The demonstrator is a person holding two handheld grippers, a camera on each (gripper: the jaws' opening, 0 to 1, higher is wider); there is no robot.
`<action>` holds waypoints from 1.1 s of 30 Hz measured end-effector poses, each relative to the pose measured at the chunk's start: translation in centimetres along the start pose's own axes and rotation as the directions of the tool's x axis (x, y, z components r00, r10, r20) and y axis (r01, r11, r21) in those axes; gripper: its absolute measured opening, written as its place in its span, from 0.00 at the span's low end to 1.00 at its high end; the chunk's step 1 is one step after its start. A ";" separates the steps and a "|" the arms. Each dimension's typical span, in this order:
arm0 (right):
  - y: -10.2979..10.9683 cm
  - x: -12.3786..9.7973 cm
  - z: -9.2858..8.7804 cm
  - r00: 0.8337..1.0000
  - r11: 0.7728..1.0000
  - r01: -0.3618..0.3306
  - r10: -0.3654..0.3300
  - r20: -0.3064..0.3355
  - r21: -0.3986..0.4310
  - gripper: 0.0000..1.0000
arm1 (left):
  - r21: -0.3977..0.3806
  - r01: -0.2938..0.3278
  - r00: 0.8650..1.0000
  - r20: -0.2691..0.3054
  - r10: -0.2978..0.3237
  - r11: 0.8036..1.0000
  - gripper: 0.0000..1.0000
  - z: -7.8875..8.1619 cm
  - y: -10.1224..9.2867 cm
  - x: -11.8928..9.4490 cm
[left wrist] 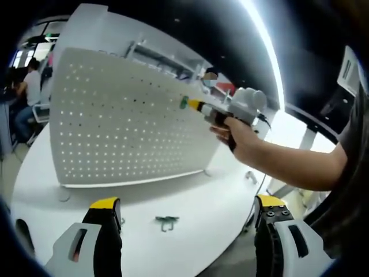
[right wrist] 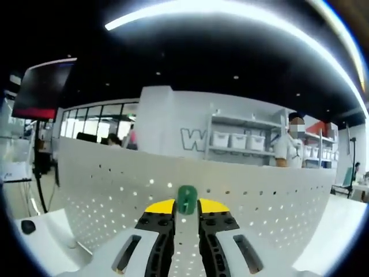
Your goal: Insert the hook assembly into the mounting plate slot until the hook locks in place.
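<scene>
Right gripper [right wrist: 185, 216] sits tight up against the white perforated metal mounting plate [right wrist: 242, 196], its yellow-tipped black jaws pressed in on a small green plastic hook [right wrist: 186, 199], pinching it between the tips. The hook pokes up just past the jaw ends, right at the face of the plate, among the rows of small round holes; whether it's seated in one, I can't tell.

In the left gripper view, the same gripper [left wrist: 193, 104] comes in from the right, held in a person's hand [left wrist: 233, 134], and the green hook [left wrist: 184, 103] is at its tip touching the upright plate [left wrist: 115, 121] high on its right side.

The left gripper [left wrist: 187, 213] hangs low and near, jaws spread wide apart, holding nothing. Between those jaws, on the white round tabletop [left wrist: 202, 196], lies a second small green hook piece [left wrist: 167, 221], well in front of the plate's lower edge. A small pale bit [left wrist: 250, 176] rests on the table to the right of the plate.

Beyond the plate, white shelving with storage bins [right wrist: 236, 139] lines the far wall.
</scene>
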State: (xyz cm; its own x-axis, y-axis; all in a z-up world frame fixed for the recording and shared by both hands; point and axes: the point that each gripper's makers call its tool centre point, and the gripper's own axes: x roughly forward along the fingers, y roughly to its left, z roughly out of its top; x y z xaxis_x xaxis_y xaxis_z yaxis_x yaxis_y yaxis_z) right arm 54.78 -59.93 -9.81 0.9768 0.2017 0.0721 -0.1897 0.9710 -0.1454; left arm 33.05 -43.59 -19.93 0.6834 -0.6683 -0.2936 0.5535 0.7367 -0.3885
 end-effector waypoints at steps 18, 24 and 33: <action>3.6 -7.6 -8.3 0.964 0.985 -0.170 0.160 -0.214 -0.027 0.12 | 0.006 0.030 0.999 -0.040 -0.030 1.000 0.99 -1.6 -1.0 0.4; 5.0 -11.2 -12.4 0.921 0.973 -0.227 0.227 -0.317 0.039 0.12 | 0.008 0.020 0.999 -0.049 -0.020 1.000 1.00 -1.9 -1.0 0.2; 5.1 -16.0 -14.4 0.887 0.964 -0.263 0.259 -0.383 0.043 0.12 | 0.013 0.011 0.998 -0.067 -0.010 1.000 1.00 -2.7 -1.0 -0.3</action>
State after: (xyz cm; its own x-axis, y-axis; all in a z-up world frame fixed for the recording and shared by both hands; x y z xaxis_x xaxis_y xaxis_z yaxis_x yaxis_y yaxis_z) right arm 39.64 -60.08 -25.92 0.8552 0.3810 -0.3514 -0.4438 0.8885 -0.1167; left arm 30.99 -44.37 -21.87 0.6448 -0.6808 -0.3475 0.5670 0.7309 -0.3800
